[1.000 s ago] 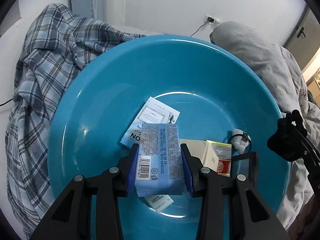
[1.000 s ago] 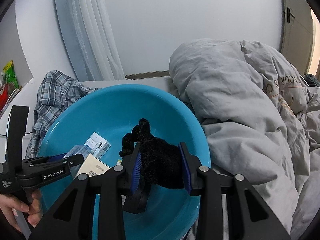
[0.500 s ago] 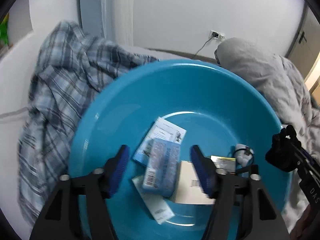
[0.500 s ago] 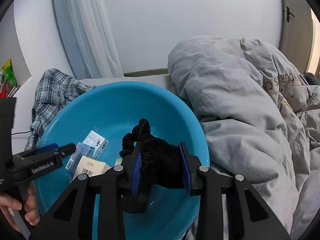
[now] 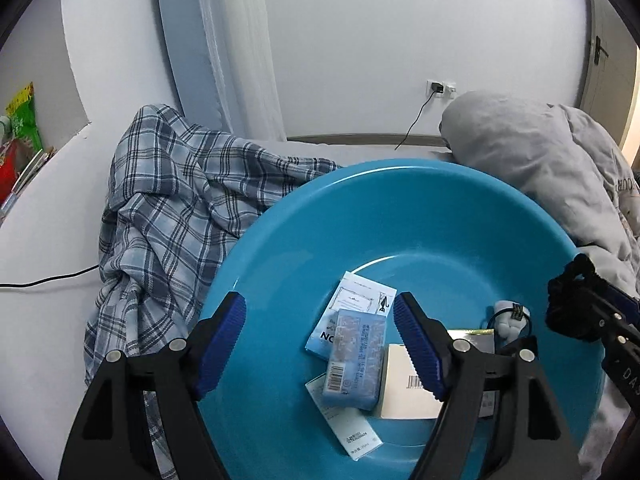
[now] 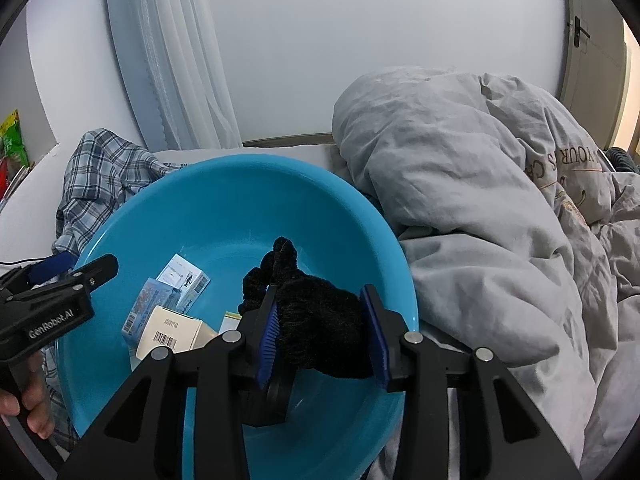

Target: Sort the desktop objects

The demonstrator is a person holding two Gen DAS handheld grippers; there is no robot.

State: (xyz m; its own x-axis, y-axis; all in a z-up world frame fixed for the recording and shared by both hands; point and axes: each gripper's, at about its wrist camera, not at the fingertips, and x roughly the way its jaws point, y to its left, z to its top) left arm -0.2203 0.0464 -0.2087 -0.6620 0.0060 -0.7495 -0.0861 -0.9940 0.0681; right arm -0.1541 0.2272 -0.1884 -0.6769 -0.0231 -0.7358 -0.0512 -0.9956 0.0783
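Your left gripper has just been opening, fingers now wide apart w/ nothing between them. The blue pack lies loose in the basin, on top of the other boxes, next to the cream box. Your right gripper has eased open a bit too, but the fingers are clamped on the black cloth, over the basin's near side. Plaid shirt left of the basin, duvet right.

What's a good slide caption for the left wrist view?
Open left gripper above a blue packet lying among boxes in the teal basin.
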